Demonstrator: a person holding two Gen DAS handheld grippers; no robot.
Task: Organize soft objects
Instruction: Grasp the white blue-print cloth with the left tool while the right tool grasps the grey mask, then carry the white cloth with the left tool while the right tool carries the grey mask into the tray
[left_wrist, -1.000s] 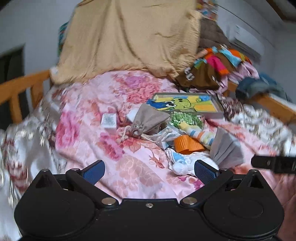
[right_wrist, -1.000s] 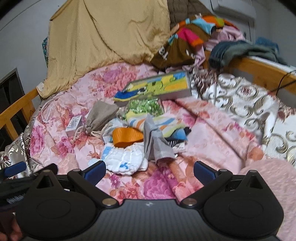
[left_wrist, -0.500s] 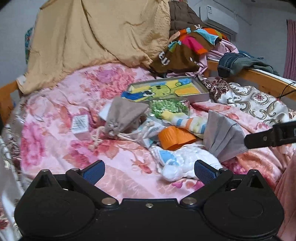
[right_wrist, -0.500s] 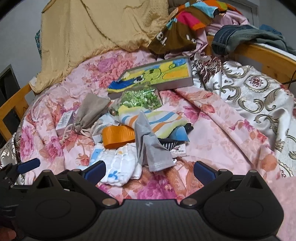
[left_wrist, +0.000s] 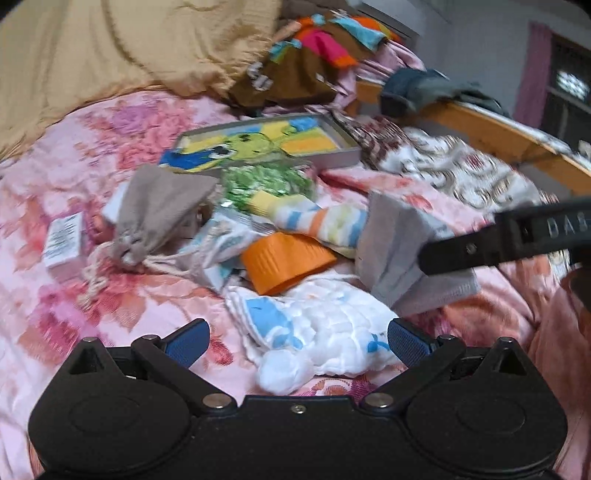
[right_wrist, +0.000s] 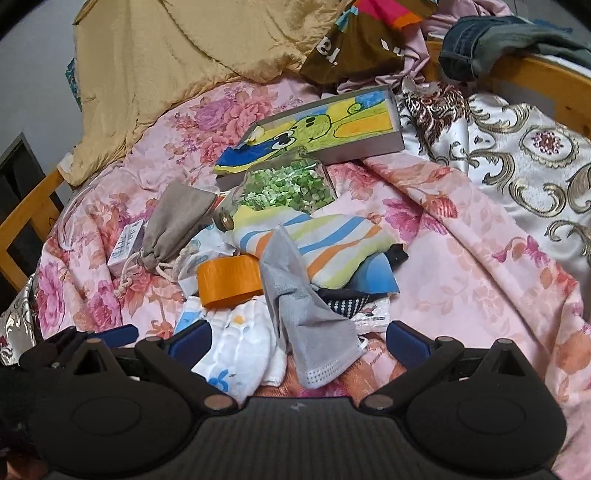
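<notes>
Both the left gripper (left_wrist: 297, 341) and right gripper (right_wrist: 297, 341) hover wide open and empty over the pink floral quilt (right_wrist: 461, 266), flanking a white quilted cloth (left_wrist: 332, 328) and, seemingly, a grey face mask (right_wrist: 306, 328).

Both tongs hang low with their jaws spread wide and nothing between the blue pads. The left tongs (left_wrist: 297, 341) point toward twelve o'clock in their own view; the right tongs (right_wrist: 299, 341) do likewise. In the left wrist view a black arm of the right tongs (left_wrist: 506, 238) reaches in from three o'clock. In the right wrist view, a blue-tipped finger of the left tongs (right_wrist: 118, 335) shows at eight o'clock.
</notes>
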